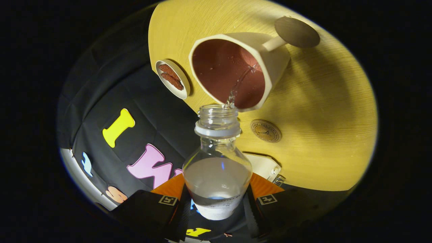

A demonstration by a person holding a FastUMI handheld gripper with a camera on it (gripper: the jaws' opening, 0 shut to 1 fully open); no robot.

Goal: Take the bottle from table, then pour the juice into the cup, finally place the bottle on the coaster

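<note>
Between the fingers sits the bottle [217, 168] — gripper [217, 202] clamped on its lower body, one finger pressing each side, jaws at roughly bottle width. Cap off, clear neck tipped forward, so the whole scene reads rotated. Clear liquid fills the lower part of the bottle body; a thin stream [236, 89] leaves the mouth and lands inside the cup [236, 72].

Cup is just beyond the bottle mouth: cream outside, reddish-brown inside, handle on the far side. Bottle mouth sits at the near rim of the cup, close to touching; cannot tell if there is contact.

Coaster [266, 131], a round wooden disc with a stamped mark, lies flat on the tabletop [324, 128] just beside the bottle neck, bare on top. Open wood beyond it toward the far tabletop edge — plenty of room on that side.

Other items: a dark round disc [297, 32] past the cup handle, touching or overlapping it in view. A small round dish [172, 79] with two reddish-brown pieces inside stands near the tabletop edge that borders the black cloth wall [111, 81], close beside the cup. A white object with a metal fitting [270, 168] lies near the gripper, partly hidden behind the bottle.
</note>
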